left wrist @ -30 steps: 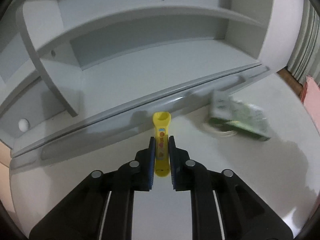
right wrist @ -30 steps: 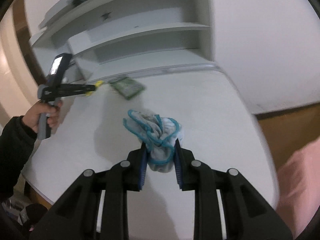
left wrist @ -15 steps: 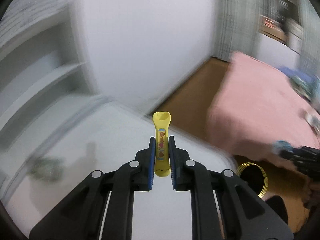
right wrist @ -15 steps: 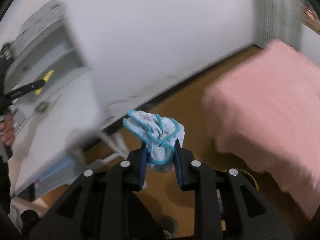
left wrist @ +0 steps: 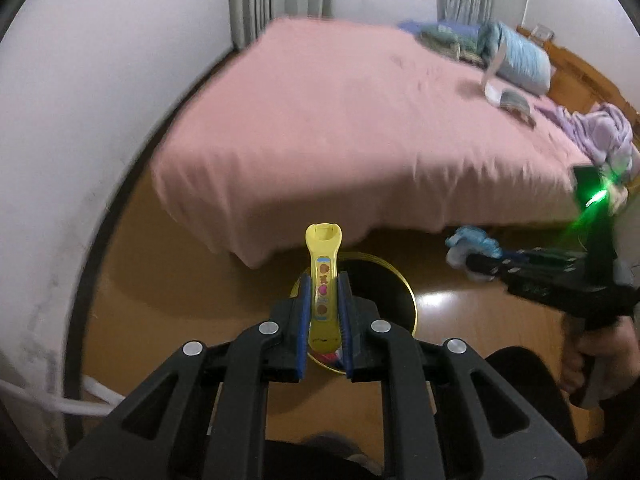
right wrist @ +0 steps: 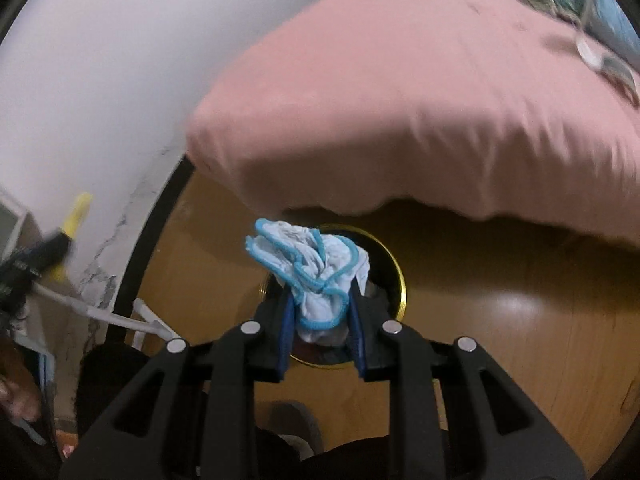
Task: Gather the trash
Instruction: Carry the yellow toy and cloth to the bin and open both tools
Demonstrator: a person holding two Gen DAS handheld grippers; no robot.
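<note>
A: Largest to smallest? Pink bed (left wrist: 360, 120), then gold-rimmed bin (right wrist: 400, 280) on wood floor (left wrist: 180, 280).
B: Right hand-held gripper (right wrist: 320, 320) pinches crumpled white cloth w/ blue trim (right wrist: 312, 272) above bin.
A: Left hand-held gripper (left wrist: 324, 320) clamps yellow wrapper (left wrist: 323, 280), upright, over bin; only left view shows purple clothes (left wrist: 600, 132).

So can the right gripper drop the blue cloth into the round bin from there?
Probably yes. The right gripper holds the crumpled cloth in line with the gold-rimmed bin on the floor, and nothing shows between them. The bed sits farther back.
</note>
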